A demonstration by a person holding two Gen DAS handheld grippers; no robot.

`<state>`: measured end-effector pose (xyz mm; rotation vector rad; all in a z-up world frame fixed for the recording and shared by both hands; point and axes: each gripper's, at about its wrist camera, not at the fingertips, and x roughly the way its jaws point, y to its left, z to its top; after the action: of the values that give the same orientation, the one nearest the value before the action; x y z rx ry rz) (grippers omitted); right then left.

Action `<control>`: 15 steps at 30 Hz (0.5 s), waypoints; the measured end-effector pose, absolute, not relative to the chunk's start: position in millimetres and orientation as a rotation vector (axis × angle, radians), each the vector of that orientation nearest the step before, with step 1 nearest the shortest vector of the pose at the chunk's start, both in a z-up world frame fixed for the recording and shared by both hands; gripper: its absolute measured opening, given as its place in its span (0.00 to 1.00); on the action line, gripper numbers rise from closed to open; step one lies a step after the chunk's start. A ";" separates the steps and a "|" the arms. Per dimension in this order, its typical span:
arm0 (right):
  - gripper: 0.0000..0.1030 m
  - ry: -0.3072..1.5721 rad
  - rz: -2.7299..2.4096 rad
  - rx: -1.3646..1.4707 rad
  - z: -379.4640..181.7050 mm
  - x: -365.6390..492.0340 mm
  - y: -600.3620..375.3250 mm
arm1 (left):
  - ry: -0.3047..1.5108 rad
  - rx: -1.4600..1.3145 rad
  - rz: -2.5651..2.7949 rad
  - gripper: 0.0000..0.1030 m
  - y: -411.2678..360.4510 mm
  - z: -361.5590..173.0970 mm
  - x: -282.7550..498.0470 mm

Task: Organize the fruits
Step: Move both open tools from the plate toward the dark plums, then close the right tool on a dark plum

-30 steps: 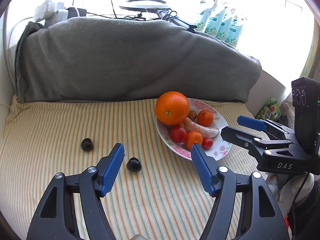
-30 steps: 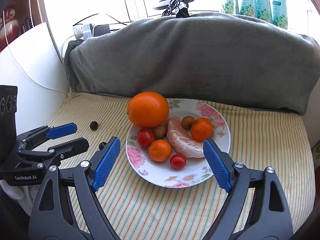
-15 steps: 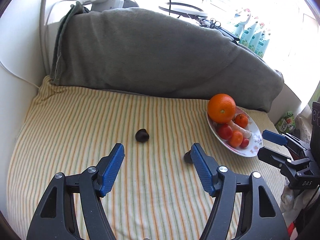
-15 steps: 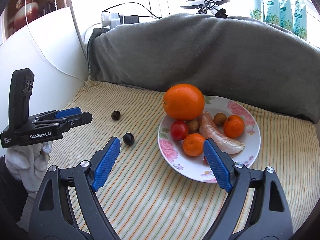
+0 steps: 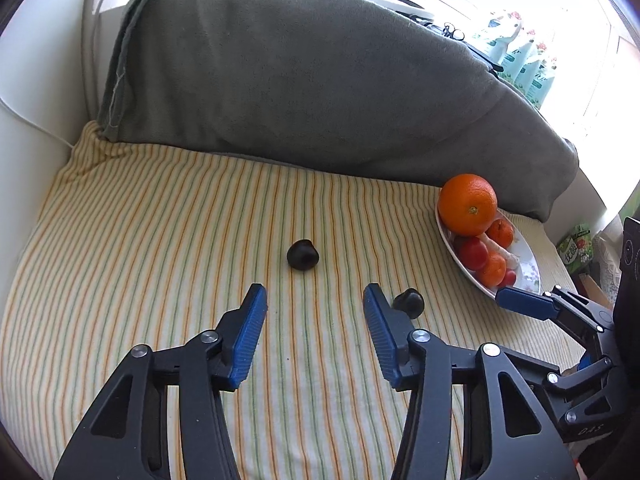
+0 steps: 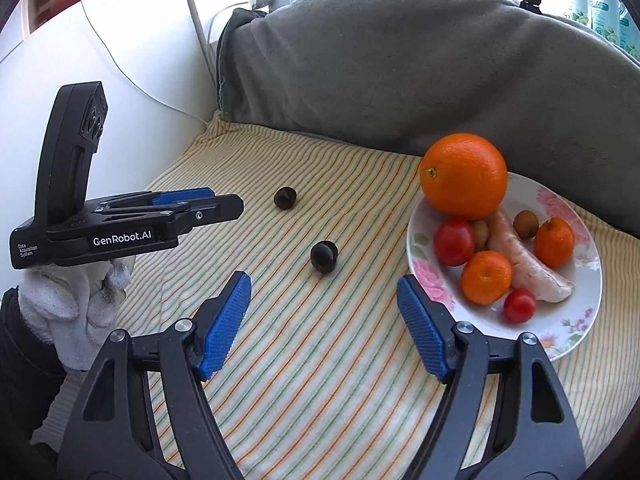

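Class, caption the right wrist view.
Open right gripper nears two small dark round fruits beside a floral plate of fruit.

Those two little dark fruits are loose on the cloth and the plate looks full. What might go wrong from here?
1. The two dark fruits are round; a claw tip could nudge one and roll it across the striped cloth.
2. The big orange sits at the rim of the plate, so a bump might tip it off.
3. The left claw and right claw are close and could collide.
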<state>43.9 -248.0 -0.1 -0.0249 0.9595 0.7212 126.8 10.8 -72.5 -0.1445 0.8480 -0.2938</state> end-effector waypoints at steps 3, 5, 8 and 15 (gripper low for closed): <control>0.64 0.978 0.730 -0.031 -6.6 48.4 -237.7 | 0.866 -0.158 -0.297 0.44 9.8 -78.5 134.2; 0.62 0.988 0.724 -0.034 -11.0 51.5 -233.6 | 0.865 -0.157 -0.294 0.44 8.2 -79.8 137.8; 0.58 0.998 0.717 -0.035 -17.1 55.7 -228.9 | 0.861 -0.153 -0.298 0.44 3.9 -80.3 143.2; 0.52 1.024 0.701 -0.053 -28.7 62.3 -216.4 | 0.877 -0.139 -0.300 0.40 -5.3 -88.1 162.3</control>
<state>62.3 -216.4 -28.7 -0.0529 1.0238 0.7008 162.3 -5.3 -88.1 -0.1392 0.8773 -0.2998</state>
